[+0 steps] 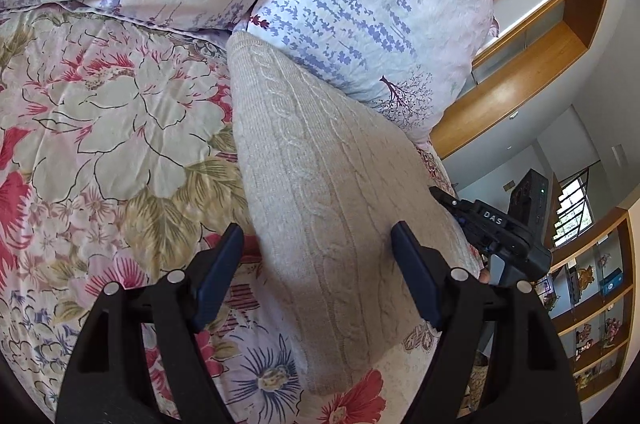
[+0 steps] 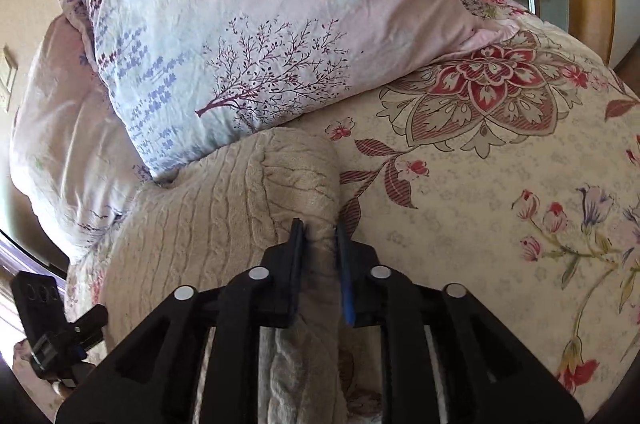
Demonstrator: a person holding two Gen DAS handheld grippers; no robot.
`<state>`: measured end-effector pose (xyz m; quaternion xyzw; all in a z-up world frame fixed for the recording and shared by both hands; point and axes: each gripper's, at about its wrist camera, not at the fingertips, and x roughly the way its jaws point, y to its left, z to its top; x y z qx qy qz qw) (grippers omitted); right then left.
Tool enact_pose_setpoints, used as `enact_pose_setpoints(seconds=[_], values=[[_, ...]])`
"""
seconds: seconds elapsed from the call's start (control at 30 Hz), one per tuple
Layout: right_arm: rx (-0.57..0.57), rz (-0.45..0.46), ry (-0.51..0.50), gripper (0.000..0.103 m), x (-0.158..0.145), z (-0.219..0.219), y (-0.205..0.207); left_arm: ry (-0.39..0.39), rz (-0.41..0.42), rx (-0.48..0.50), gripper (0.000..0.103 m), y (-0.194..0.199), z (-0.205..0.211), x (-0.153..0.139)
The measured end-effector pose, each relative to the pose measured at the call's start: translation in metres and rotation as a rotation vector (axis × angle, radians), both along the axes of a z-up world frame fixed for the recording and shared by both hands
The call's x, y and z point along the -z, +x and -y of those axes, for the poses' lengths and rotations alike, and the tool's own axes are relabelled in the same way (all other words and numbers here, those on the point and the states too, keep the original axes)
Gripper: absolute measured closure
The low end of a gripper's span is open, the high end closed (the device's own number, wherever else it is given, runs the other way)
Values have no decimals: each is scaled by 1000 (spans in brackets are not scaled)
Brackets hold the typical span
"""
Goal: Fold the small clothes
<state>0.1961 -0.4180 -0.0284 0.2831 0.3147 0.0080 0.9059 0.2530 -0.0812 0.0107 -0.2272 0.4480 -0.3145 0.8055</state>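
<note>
Right wrist view shows the right gripper (image 2: 320, 228) pinching a rolled edge of the beige cable-knit sweater (image 2: 208, 199) lying on the floral quilted bedspread (image 2: 480, 183) against a lavender-print pillow (image 2: 240, 43), while the left gripper (image 1: 318, 244) hovers spread wide; the thick knit could slip loose, undoing the fold.

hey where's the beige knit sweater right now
The beige knit sweater lies on the floral bedspread, its far end against the lavender-print pillow. In the right wrist view its right edge is pinched by the right gripper.
</note>
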Motion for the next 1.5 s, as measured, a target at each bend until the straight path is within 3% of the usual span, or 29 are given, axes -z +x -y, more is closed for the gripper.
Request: enact_pose_setpoints(seconds=[0.03,0.07,0.2,0.27,0.3,0.37,0.47,0.57,0.67,0.87,0.9,0.97,1.03,1.07,1.17,1.4,1.5], values=[[-6,10,32,60,-1,2,-8,-6,-5,-2,28,0,-1,0],[-12,25,62,56,-2,3,-17,-12,-9,-3,28,0,-2,0],[-54,54,139,55,3,4,-47,-23,-10,2,28,-2,-2,-1],[-70,43,153,63,9,2,-54,-24,-9,10,28,-4,-1,-1],[-83,43,150,85,11,-1,-54,-21,-9,13,28,-4,0,-1],[-75,56,97,88,9,-3,-55,-18,-8,19,28,-6,3,-1],[-50,113,32,90,-5,-7,-57,-20,-4,24,28,-6,4,-1],[-33,76,-43,90,-5,-10,-51,-19,-8,25,28,-6,5,0],[-27,12,-42,90,12,-8,-42,-24,-16,22,28,-6,5,1],[-23,-10,-12,90,27,-7,-40,-16,-12,26,28,-7,9,3],[-25,-11,-14,88,26,-7,-40,-15,-14,27,28,-7,9,4],[-24,6,27,74,21,0,-44,-17,-15,21,27,-6,9,4],[-14,34,102,37,16,12,-47,-21,-36,2,27,-3,7,4],[-13,53,135,33,13,18,-47,-32,-53,-8,27,-1,6,4],[-46,40,197,33,12,29,-34,-60,-96,-41,27,6,3,6],[-145,-28,261,33,25,19,2,-42,-115,-58,28,18,12,6],[-173,-20,250,35,25,10,7,-59,-146,-73,35,26,15,11]])
